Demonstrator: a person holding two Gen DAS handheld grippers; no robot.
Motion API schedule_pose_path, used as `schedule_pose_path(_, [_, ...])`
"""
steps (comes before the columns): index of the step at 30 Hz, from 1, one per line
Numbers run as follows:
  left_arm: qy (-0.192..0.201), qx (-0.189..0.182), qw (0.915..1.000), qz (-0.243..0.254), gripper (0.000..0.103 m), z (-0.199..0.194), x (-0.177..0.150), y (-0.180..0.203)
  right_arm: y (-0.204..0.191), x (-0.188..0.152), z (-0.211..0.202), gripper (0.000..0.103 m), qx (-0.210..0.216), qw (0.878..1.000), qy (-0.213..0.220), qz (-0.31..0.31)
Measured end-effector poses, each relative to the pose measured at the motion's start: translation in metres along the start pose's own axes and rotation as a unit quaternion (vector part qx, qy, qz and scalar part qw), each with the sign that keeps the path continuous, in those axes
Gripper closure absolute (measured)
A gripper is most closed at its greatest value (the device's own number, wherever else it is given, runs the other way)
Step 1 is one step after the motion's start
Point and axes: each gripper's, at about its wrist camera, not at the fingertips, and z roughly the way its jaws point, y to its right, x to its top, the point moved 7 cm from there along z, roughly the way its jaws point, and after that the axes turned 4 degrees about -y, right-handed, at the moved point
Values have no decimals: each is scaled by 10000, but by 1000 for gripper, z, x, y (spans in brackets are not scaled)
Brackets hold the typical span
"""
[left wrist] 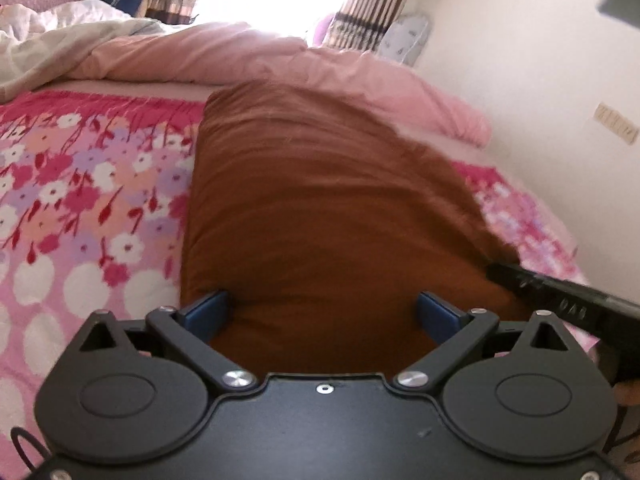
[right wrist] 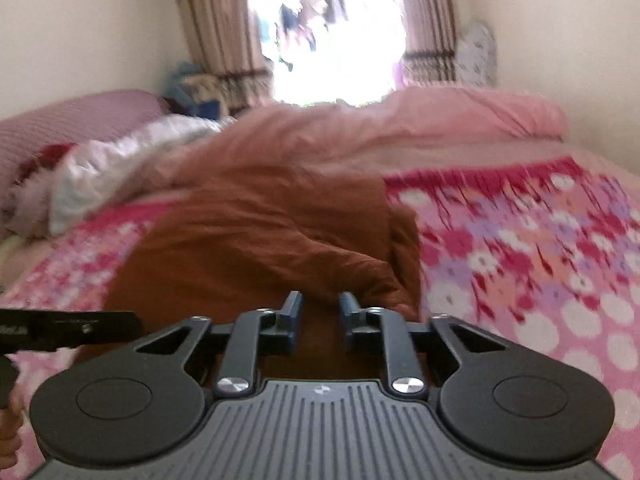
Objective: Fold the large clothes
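Floral bedspread (left wrist: 80, 208); brown garment (left wrist: 320, 208) beyond both jaws.

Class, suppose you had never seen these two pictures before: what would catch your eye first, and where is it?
First, the brown garment, lying in a long folded shape down the middle of the bed, right in front of both cameras. Around it spreads the loud pink flowered bedspread, with a rumpled pink quilt heaped at the far end. Behind that, the window glares white between striped curtains.
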Motion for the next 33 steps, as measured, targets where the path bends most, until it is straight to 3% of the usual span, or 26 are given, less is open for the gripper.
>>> schedule_pose_path(2, [-8,-52,9999,-100,0,1,-5,-8,6,-6,9,100,12,9999,-75,104])
schedule_pose_path(9, [4,-102,9991,-413,0,-21,-2,-16,2,-6,2,100,67,9998,-75,167])
schedule_pose_path(15, [603,54,9980,-200,0,-63,21,-3,-10,8,-18,81,50,9999,111,34])
schedule_pose_path(18, [809,99,9967,17,0,-69,31,9,-16,16,-23,80,68,9998,210,-32])
schedule_pose_path(23, [706,238,9970,194,0,-43,41,21,-23,24,-13,77,78,9998,208,-2])
schedule_pose_path(28, [296,156,9994,112,1,-5,36,21,-20,23,17,76,-13,10000,-37,71])
schedule_pose_path(33, [308,426,9973,508,0,11,28,23,-19,10,39,76,3,9996,-268,29])
